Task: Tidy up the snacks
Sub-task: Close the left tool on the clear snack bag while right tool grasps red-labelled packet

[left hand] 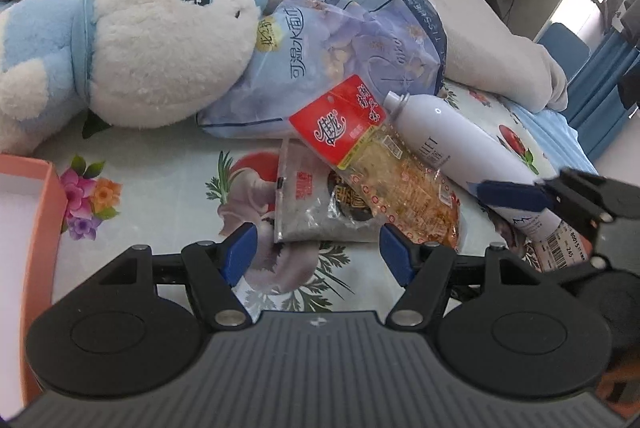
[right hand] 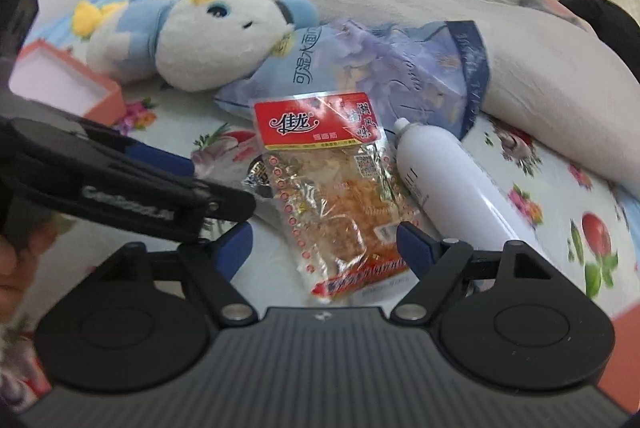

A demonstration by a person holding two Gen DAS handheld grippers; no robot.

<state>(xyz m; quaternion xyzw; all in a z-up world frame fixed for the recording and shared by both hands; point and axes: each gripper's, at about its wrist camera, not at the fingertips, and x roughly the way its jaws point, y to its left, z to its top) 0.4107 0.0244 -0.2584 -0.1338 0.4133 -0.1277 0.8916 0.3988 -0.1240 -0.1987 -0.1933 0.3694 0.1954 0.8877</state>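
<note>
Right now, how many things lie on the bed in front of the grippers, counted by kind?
Snack packets: 2 (red-topped packet, grey packet)
Tissue pack: 1
White spray bottle: 1
Plush toy: 1
Pink box: 1
Total: 6

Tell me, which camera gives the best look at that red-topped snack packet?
The right wrist view: the red-topped snack packet lies nearly whole and facing the camera, though slightly blurred. The left wrist view shows it sharper but slanted, its lower end partly behind a gripper finger.
</note>
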